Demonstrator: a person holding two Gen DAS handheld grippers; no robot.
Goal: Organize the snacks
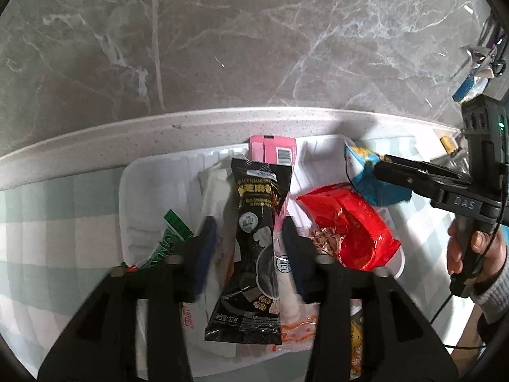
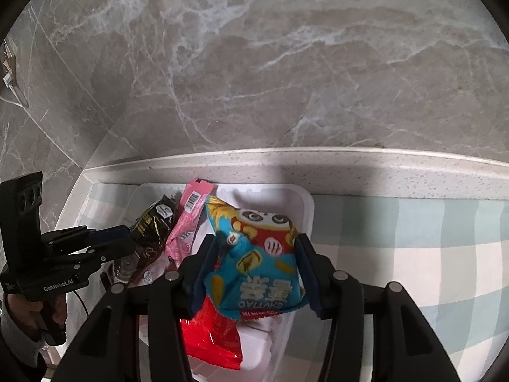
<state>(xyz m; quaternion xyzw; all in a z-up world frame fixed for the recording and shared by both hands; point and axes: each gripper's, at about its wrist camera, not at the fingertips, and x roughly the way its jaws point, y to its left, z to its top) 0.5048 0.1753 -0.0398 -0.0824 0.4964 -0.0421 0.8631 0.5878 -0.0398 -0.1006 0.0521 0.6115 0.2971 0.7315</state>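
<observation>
A white tray [image 1: 152,191] on the checked cloth holds several snack packets. A black packet [image 1: 257,222] lies lengthwise between the fingers of my left gripper [image 1: 249,238], which is open, with a gap at the left pad. Under and beside the black packet are a pink packet [image 1: 270,151], a green one [image 1: 171,235] and a red one [image 1: 350,222]. My right gripper [image 2: 257,248] is shut on a blue cartoon packet [image 2: 257,270], held just above the red packet [image 2: 210,334] at the tray's right part. The left gripper [image 2: 127,235] shows at the left of the right wrist view.
The tray sits against a speckled stone ledge [image 1: 222,124] below a grey marble wall [image 1: 222,31]. Pale green checked cloth [image 2: 413,238] spreads on both sides. A person's hand [image 1: 470,248] holds the right gripper's handle. Small items lie at the far right [image 1: 477,73].
</observation>
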